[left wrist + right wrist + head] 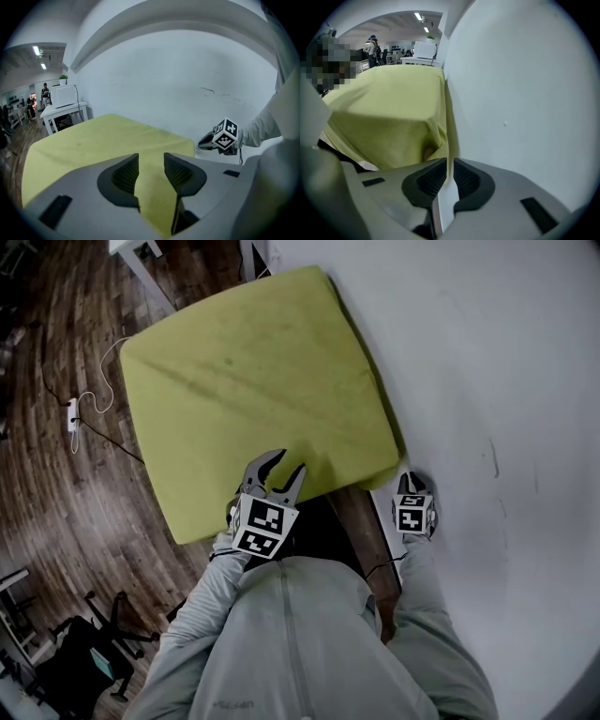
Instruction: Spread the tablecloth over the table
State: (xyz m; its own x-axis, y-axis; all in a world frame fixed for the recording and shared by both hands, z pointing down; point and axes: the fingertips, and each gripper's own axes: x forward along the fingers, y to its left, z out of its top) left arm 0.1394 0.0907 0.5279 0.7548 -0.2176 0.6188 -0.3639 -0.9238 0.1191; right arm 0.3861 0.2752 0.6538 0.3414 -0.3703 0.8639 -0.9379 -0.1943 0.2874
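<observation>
A yellow-green tablecloth [253, 381] lies flat over the table, its edges hanging down the sides. My left gripper [292, 461] hovers over the cloth's near edge. In the left gripper view its jaws [151, 161] stand open, with only the cloth [103, 136] on the table showing beyond the gap. My right gripper [413, 482] is at the near right corner, close to the white wall. In the right gripper view its jaws [449, 166] are nearly together, and a hanging fold of the cloth [389, 108] runs down into them. The left gripper view also shows the right gripper [201, 142] beside that corner.
The white wall [487, 352] runs close along the table's right side. Wooden floor [56, 484] lies to the left, with a power strip and cable [72, 415]. A dark chair [84, 652] stands near left. A white table [65, 110] and people are far off.
</observation>
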